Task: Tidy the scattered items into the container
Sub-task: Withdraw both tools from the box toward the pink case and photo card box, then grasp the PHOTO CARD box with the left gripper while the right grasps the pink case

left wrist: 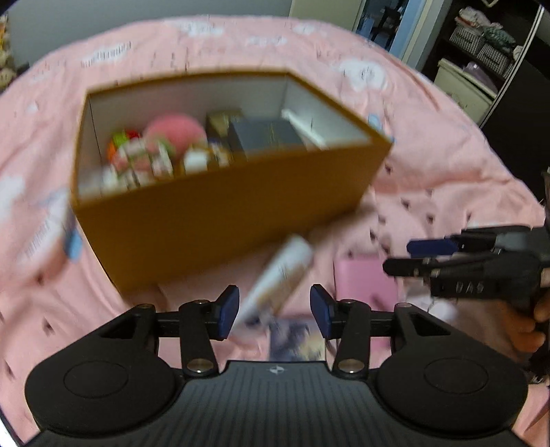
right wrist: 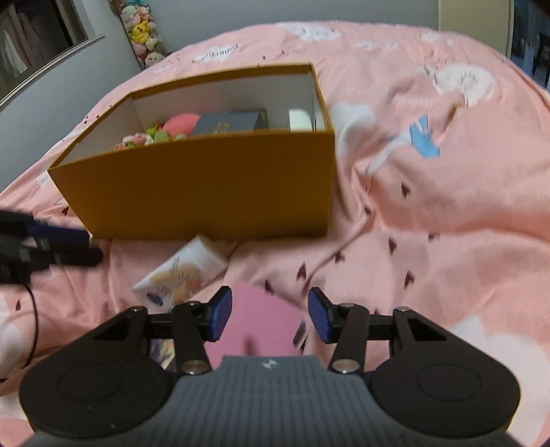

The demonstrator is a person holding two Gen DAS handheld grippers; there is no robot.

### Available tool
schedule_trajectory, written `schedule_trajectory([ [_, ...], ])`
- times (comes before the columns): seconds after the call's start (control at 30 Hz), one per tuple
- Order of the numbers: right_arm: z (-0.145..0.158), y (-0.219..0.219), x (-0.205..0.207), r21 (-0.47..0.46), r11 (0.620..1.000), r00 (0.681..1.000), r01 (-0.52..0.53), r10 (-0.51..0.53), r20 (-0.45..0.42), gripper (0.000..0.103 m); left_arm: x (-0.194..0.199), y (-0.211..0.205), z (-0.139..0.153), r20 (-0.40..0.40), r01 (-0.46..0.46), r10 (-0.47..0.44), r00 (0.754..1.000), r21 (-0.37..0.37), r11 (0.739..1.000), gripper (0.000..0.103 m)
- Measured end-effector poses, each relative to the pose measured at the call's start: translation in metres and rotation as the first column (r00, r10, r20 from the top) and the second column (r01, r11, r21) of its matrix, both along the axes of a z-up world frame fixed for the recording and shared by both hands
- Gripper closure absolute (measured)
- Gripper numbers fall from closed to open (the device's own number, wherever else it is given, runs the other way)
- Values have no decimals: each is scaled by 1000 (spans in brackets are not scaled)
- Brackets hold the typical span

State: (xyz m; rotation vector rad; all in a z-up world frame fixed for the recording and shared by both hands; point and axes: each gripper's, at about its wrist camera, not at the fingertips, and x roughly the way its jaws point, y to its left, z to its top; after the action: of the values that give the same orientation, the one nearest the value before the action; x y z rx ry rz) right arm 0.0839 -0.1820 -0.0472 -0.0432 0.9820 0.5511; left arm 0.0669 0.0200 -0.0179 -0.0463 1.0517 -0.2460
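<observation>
An open brown box point(left wrist: 220, 213) point(right wrist: 206, 192) stands on the pink bedspread and holds a pink round thing, small packets and a dark box. A white tube point(left wrist: 282, 275) point(right wrist: 182, 275) lies on the bed just in front of the box. My left gripper point(left wrist: 275, 311) point(right wrist: 94, 246) hovers over the tube, open, its pads clear of it. A flat pink item point(left wrist: 364, 278) point(right wrist: 261, 309) lies to the right of the tube. My right gripper point(right wrist: 270, 316) point(left wrist: 397, 256) is open above the pink item, with nothing gripped. The left wrist view is motion-blurred.
A printed picture card point(left wrist: 295, 338) lies under the left gripper. A person's hand point(left wrist: 539, 309) holds the right gripper. Soft toys point(right wrist: 142, 31) stand by the wall at the far left, and shelves with baskets point(left wrist: 481, 48) stand beyond the bed. The bedspread point(right wrist: 429, 192) is rumpled to the right of the box.
</observation>
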Motion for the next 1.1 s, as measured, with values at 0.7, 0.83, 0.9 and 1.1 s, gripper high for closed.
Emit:
schedule_trajectory([
  [0.7,-50,5,3,-31,999,983,-15,9,-183,38,-12,-67,-80,-205,142,-106,973,169,975,34],
  [0.83,-53,7,3,-26,999,983,-25,19,-180,35,-12,-77,-87,-196,174,-126,972,247,953,28],
  [0.9,-53,8,3,-25,999,984,-26,21,-179,34,-11,-82,-93,-194,182,-128,972,287,941,25],
  [1.1,-53,8,3,-24,999,984,-28,23,-176,34,-13,-84,-98,-188,180,-122,975,332,926,34],
])
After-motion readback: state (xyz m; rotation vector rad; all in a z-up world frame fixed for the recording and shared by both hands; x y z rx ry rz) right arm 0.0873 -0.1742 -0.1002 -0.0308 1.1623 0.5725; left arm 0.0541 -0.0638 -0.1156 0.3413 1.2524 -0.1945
